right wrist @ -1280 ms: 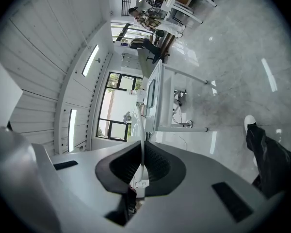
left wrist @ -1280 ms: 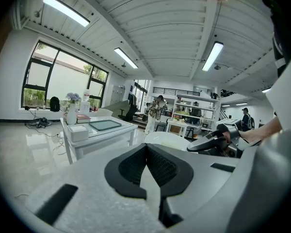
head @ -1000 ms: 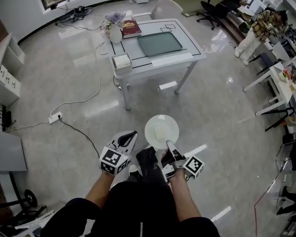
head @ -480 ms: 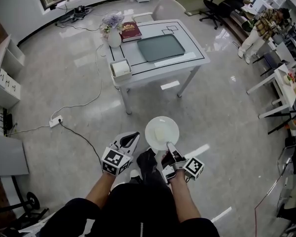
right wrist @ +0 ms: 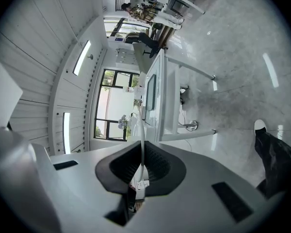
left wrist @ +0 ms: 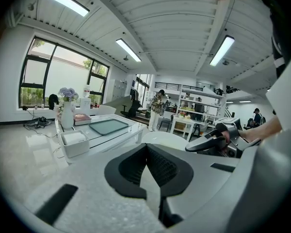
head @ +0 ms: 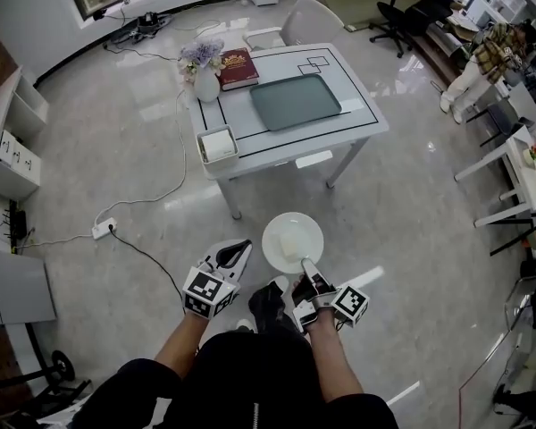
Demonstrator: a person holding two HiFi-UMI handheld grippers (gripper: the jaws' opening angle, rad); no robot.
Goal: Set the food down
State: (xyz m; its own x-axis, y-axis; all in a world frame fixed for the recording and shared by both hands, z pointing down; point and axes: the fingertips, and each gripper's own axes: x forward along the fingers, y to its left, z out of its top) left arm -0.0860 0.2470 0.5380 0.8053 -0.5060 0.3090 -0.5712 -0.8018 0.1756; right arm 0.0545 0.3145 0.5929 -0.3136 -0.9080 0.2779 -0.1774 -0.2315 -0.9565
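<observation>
A round white plate (head: pixel 292 239) carries a pale block of food (head: pixel 289 243). My right gripper (head: pixel 305 265) is shut on the plate's near rim and holds it level over the floor. In the right gripper view the plate (right wrist: pixel 142 140) shows edge-on as a thin white line between the pressed pads. My left gripper (head: pixel 236 249) hangs beside the plate to its left, shut and empty; its own view shows the pads meeting with nothing between them. Ahead stands a white table (head: pixel 362 107) with a green tray (head: pixel 296 101) on it.
On the table are a red book (head: pixel 238 68), a vase of flowers (head: pixel 205 80) and a white tissue box (head: pixel 218 145). A chair (head: pixel 305 21) stands behind it. A cable and power strip (head: pixel 104 229) lie on the floor at left. A person (head: pixel 482 61) stands far right.
The table has drawn nearer and slid down and right in the head view. Both grippers and the plate keep the same places relative to the body.
</observation>
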